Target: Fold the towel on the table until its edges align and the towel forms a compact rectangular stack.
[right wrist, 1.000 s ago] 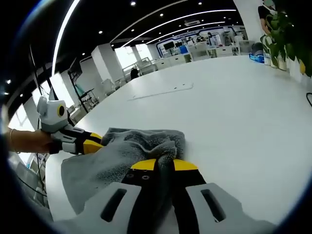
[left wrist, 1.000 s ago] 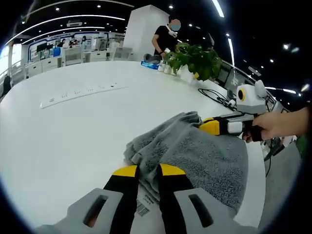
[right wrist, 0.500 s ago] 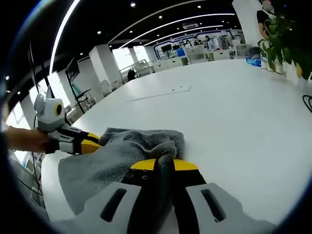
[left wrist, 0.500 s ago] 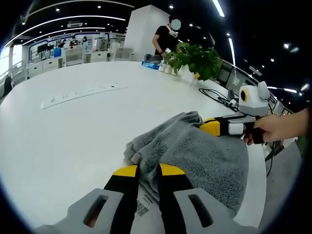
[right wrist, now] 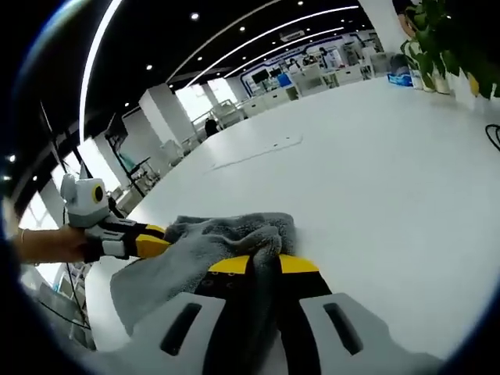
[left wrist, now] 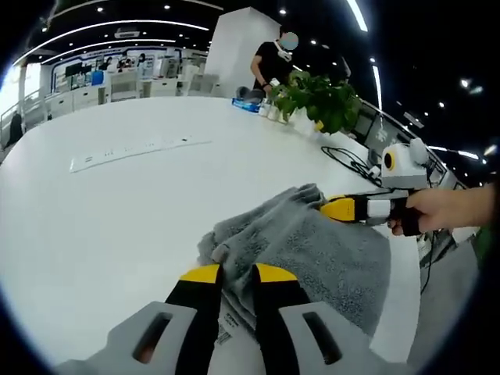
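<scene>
A wide white table [left wrist: 117, 203] runs through a large open office with dark ceilings and long strip lights. The grey towel [left wrist: 312, 250] lies bunched at the table's near edge, one side hanging toward that edge. A flat white strip [left wrist: 137, 147] lies on the table well beyond the towel. Past it, at the far end, a potted plant [left wrist: 316, 94] stands beside a blue object [left wrist: 246, 105], and a person in black [left wrist: 269, 62] stands behind them. A dark cable [left wrist: 351, 160] curls on the table between plant and towel.

The left gripper [left wrist: 230, 275] is clenched on a towel corner, fabric pinched between its yellow tips. The right gripper [right wrist: 262, 266] likewise grips a fold of towel [right wrist: 211, 242] drawn up between its jaws. Each gripper shows in the other's view, held by a hand [left wrist: 445, 211] at the towel's opposite side. Rows of desks and screens [right wrist: 312, 66] fill the room behind the table.
</scene>
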A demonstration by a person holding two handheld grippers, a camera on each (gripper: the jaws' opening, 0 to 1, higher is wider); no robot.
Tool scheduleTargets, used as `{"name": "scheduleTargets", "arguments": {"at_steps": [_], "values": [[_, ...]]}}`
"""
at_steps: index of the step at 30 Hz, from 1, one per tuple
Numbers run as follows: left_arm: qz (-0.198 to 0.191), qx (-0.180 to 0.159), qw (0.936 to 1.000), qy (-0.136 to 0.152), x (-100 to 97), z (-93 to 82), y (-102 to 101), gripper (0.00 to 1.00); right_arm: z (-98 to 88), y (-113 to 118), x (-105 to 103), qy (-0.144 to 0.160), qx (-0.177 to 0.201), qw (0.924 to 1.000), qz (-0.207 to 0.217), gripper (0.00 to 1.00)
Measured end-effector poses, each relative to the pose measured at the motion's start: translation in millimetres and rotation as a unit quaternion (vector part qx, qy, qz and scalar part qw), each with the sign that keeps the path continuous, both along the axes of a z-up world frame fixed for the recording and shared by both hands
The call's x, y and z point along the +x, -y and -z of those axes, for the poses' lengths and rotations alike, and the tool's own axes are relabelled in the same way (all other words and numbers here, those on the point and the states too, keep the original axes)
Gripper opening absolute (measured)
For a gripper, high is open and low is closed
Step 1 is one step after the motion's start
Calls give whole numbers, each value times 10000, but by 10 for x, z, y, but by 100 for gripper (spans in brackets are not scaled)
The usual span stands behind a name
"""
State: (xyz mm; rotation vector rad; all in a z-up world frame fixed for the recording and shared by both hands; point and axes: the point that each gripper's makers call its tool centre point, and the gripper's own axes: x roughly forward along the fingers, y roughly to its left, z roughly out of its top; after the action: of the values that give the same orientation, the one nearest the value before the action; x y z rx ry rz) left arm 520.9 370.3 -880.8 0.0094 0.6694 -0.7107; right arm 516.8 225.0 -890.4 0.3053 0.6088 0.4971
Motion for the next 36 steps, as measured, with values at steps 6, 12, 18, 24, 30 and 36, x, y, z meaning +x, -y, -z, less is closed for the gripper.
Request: {"name": "scheduleTargets", "arguments": {"at_steps": [6,12,18,24,30,36], "values": [[-114,-605,9970,476,79,-557,148,23,-238,-66,-55,252,163,9995,-56,23],[134,-307,9963,790,-91,-743,84,31,-482,-12,-160,550,155,9983,-125,30],[196,-29,9958,892,-428,-803,-97,44,-687,98,-415,776,-17,9966,-292,39],[91,31,9956,929,-829,-797,-248,49,-790,164,-771,937,-138,9945,-437,42],[-177,-67,9945,1030,-1186,-859,-324,51,-846,126,-1162,1091,-366,9907,-727,46],[-507,-408,9926,1025,-1507,-880,-365,57,-777,118,-1567,1106,-491,9895,-796,48]]}}
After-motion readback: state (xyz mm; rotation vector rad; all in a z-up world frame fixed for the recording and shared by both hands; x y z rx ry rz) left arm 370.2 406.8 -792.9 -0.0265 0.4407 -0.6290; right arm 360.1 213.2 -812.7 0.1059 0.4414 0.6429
